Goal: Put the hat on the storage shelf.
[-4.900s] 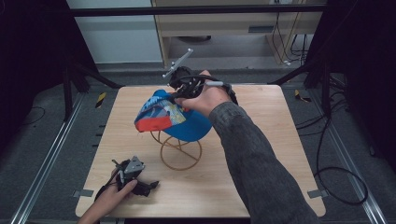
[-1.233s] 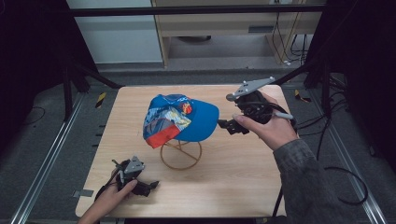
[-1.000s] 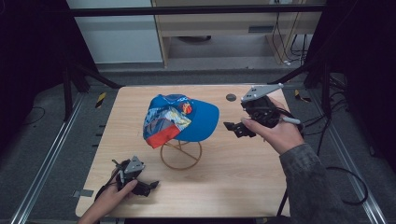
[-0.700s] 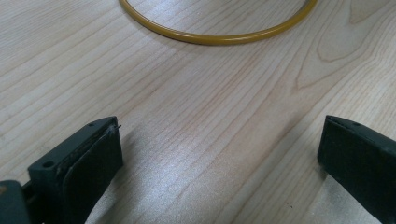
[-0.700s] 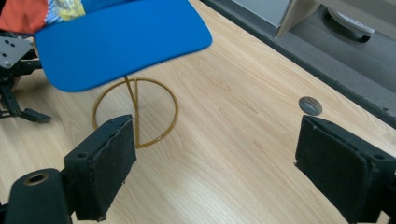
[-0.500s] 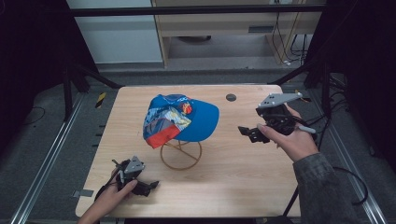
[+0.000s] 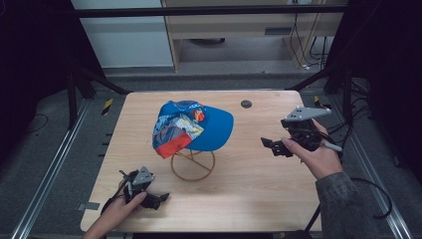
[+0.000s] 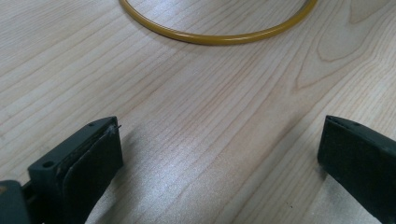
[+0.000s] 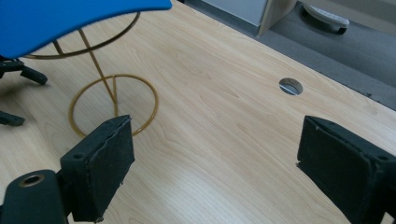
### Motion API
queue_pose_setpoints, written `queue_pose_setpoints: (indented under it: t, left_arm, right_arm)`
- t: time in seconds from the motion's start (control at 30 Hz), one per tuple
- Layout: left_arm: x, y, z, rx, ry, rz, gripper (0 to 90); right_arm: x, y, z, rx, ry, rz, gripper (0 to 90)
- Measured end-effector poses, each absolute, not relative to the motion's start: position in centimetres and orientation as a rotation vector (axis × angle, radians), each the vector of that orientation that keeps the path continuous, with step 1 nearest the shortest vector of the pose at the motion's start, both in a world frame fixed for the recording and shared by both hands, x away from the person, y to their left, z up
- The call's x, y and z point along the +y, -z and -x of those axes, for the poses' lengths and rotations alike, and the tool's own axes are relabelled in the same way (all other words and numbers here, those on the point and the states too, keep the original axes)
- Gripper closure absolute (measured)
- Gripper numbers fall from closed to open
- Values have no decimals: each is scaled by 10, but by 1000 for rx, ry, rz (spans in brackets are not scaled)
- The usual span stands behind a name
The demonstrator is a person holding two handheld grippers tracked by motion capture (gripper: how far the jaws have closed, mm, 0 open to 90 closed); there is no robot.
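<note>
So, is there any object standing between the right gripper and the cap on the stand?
Nothing visible does. Bare table lies between the right gripper, its jaws open, and the blue cap on the gold wire stand. The small round hole sits off to the side.

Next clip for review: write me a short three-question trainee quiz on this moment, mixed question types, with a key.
1. True or false: the right claw is clamped on the blue cap.
2. What does the cap rest on? A) the bare table B) a yellow wire stand C) a box
3. Fill in: the left claw rests near the table's ____ left corner, jaws apart.

Key:
1. False; its jaws are apart and hold nothing, to the right of the cap.
2. B, the yellow wire stand on the wooden table.
3. Front.
</note>
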State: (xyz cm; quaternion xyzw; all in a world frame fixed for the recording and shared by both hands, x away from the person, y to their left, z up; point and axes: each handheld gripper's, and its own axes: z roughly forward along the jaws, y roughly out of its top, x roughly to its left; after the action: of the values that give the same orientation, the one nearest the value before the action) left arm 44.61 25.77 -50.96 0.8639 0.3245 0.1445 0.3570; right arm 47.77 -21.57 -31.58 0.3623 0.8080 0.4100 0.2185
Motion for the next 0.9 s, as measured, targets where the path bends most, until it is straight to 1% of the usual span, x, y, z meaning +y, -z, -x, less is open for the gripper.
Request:
queue_pose_setpoints:
  t: [0.63,0.9]
  left_arm:
    - [258,510,-446,837,-373,-2231,0]
    - [258,510,-446,838,-373,-2231,0]
  right_arm:
    - [-230,363,-470,2252,-1089,-1038,126]
    - [-229,373,-468,2262,-1088,-1040,126]
